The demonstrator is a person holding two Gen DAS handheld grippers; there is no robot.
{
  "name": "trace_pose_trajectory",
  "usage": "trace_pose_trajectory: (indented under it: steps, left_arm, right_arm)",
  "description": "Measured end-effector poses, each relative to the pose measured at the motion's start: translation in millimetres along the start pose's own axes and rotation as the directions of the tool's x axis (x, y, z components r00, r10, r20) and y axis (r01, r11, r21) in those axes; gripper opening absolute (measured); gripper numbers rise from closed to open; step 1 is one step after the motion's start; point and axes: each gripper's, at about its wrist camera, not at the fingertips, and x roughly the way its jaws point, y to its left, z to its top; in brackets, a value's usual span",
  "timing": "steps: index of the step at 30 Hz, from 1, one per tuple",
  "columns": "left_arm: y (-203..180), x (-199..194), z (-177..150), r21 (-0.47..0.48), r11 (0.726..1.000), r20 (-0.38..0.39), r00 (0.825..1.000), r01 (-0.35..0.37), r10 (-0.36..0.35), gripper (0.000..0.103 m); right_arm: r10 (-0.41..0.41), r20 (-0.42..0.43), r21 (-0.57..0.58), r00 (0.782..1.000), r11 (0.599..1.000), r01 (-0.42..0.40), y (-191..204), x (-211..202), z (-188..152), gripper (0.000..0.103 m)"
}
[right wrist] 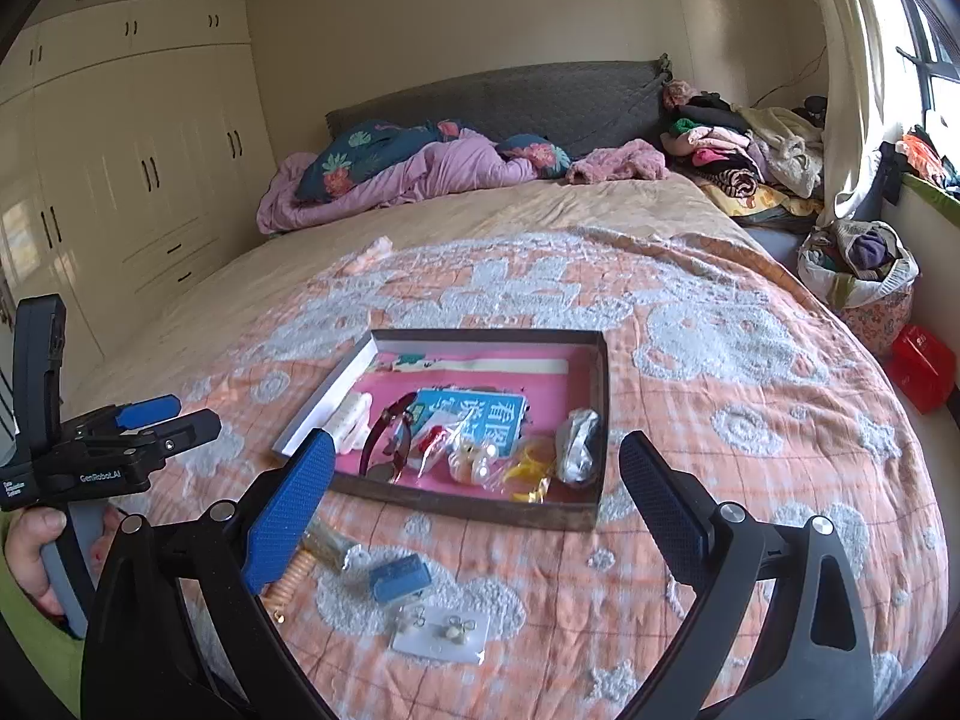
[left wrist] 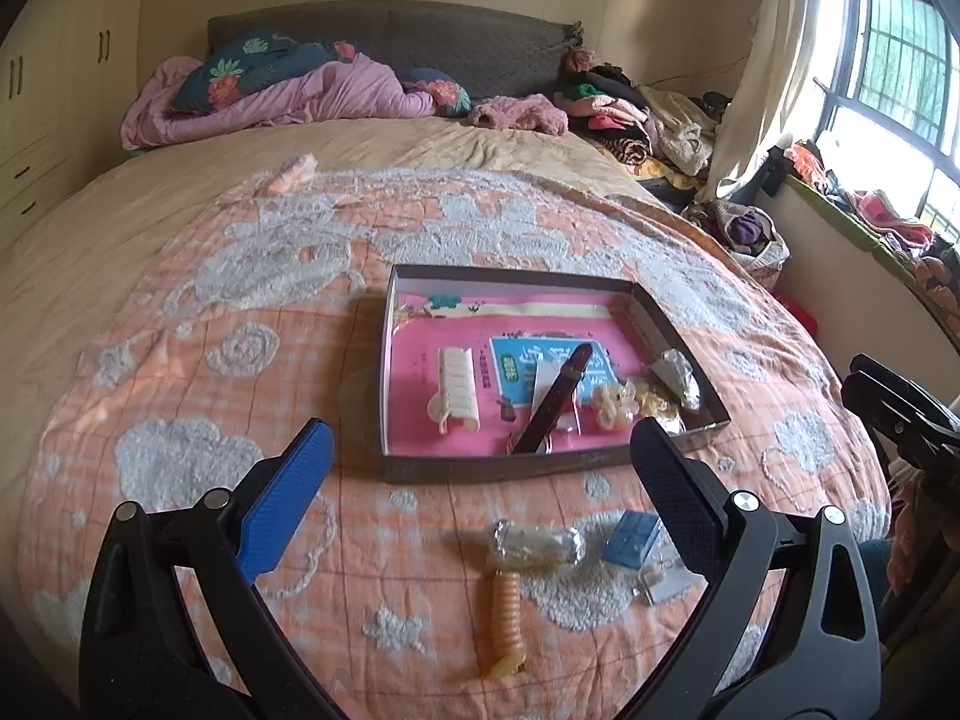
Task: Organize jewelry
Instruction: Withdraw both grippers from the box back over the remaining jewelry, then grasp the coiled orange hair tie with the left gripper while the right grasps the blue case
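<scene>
Both hand-held grippers wide and empty, left [left wrist: 480, 462], right [right wrist: 477, 474], orange coil [right wrist: 292, 585] half hidden behind finger

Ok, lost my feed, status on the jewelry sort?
Left gripper open, empty. Right gripper open, empty. Earring card, blue box, spiral band on the blanket, outside the tray. Nothing blocking.

This is a home bedroom, shown by the wide bed under an orange quilt with white tufted clouds [right wrist: 690, 372], the grey padded headboard [right wrist: 498, 99] at top centre, cream built-in wardrobes [right wrist: 120, 162] at left, and heaped clothes [right wrist: 738, 138] beside the curtained window [left wrist: 900, 60] at right.
</scene>
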Motion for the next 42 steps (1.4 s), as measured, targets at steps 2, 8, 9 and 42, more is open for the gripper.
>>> trace_pose_trajectory:
  steps: [2, 8, 9, 42]
  left_arm:
    - [0, -1, -4, 0.002, 1.0, -0.006, 1.0, -0.005, 0.005, 0.093]
    - [-3, 0, -19, 0.018, 1.0, -0.033, 0.999, -0.01, 0.011, 0.093]
    - [-5, 0, -21, 0.024, 1.0, -0.04, 0.999, -0.012, 0.013, 0.093]
    - [-14, 28, -87, 0.091, 0.996, -0.215, 0.977, 0.015, 0.005, 0.091]
  right_arm:
    - [0.004, -0.003, -0.002, 1.0, 1.0, -0.004, 1, -2, -3, 0.095]
    - [0.017, -0.028, -0.022, 0.999, 1.0, -0.017, 7, -3, -13, 0.095]
    - [0.019, -0.032, -0.025, 0.999, 1.0, -0.019, 8, -3, -14, 0.095]
    - [0.044, -0.242, -0.111, 0.969, 0.991, -0.073, 24, 48, -69, 0.095]
